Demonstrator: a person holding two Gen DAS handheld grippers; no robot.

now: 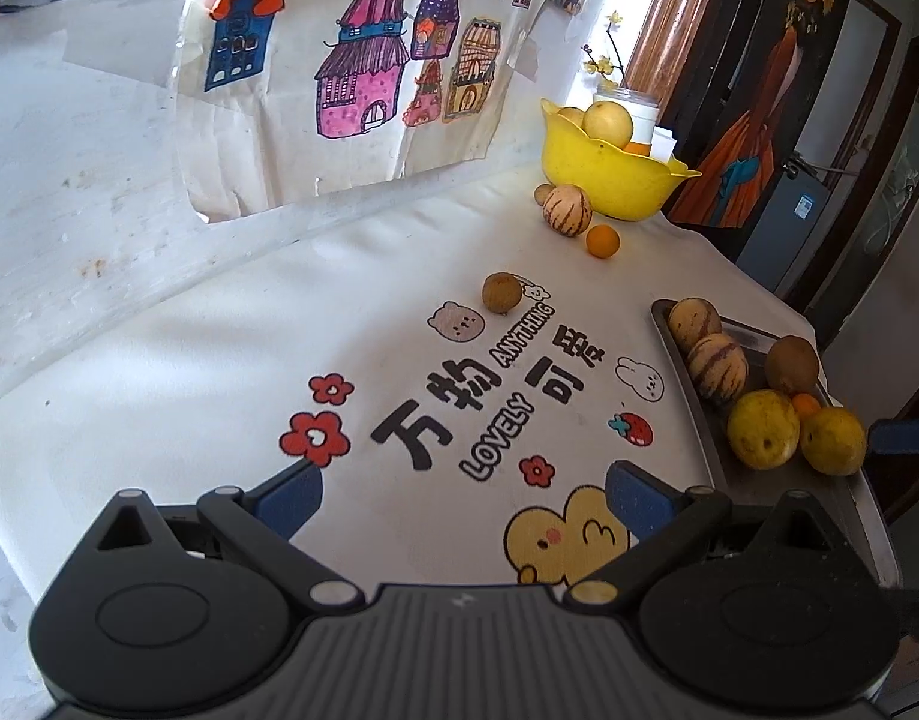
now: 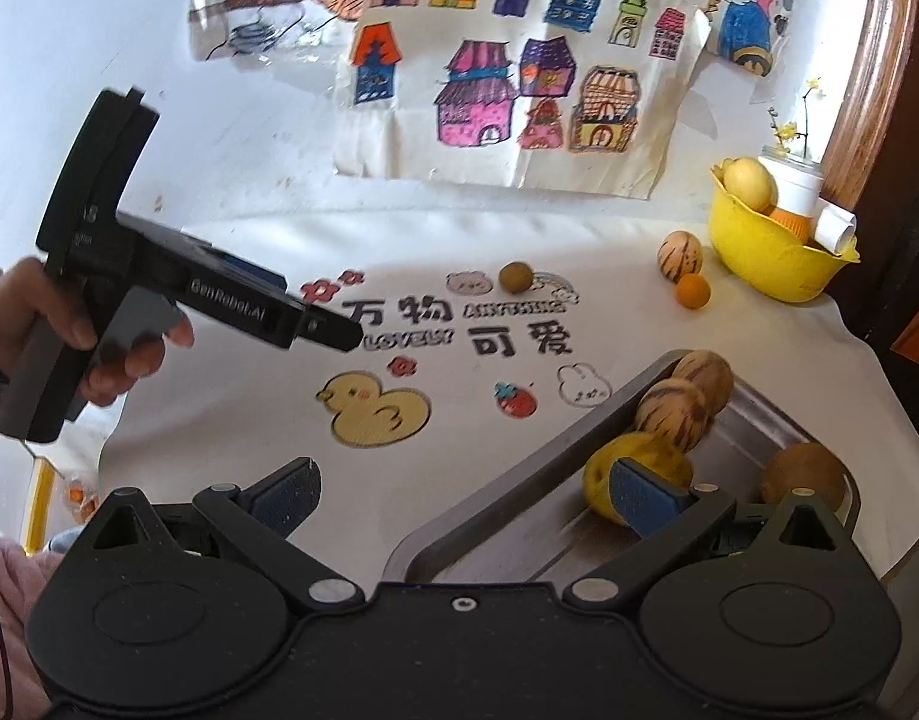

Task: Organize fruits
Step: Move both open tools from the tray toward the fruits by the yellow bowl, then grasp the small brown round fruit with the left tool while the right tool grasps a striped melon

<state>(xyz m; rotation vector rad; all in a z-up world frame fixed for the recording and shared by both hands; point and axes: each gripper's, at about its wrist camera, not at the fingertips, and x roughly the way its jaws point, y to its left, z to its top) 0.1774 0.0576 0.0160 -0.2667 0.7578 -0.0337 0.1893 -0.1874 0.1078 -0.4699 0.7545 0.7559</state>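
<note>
A metal tray [image 1: 687, 360] [image 2: 519, 492] at the right holds two striped melons [image 1: 714, 369], a kiwi [image 1: 792, 365] [image 2: 804, 474], yellow fruits [image 1: 762, 429] [image 2: 603, 480] and a small orange. A yellow bowl [image 1: 609, 174] [image 2: 759, 252] at the back holds more fruit. Loose on the cloth lie a kiwi [image 1: 502, 293] [image 2: 515, 276], a striped melon [image 1: 566, 211] [image 2: 679, 255] and an orange [image 1: 602, 241] [image 2: 692, 291]. My left gripper [image 1: 462, 498] is open and empty above the cloth. My right gripper [image 2: 462, 489] is open and empty over the tray's near-left edge.
A white printed cloth [image 1: 249, 360] covers the table. Children's drawings [image 2: 507, 90] hang on the wall behind. A white jar with yellow flowers [image 1: 630, 111] stands behind the bowl. The left hand-held gripper [image 2: 219, 294] hovers at the left in the right wrist view.
</note>
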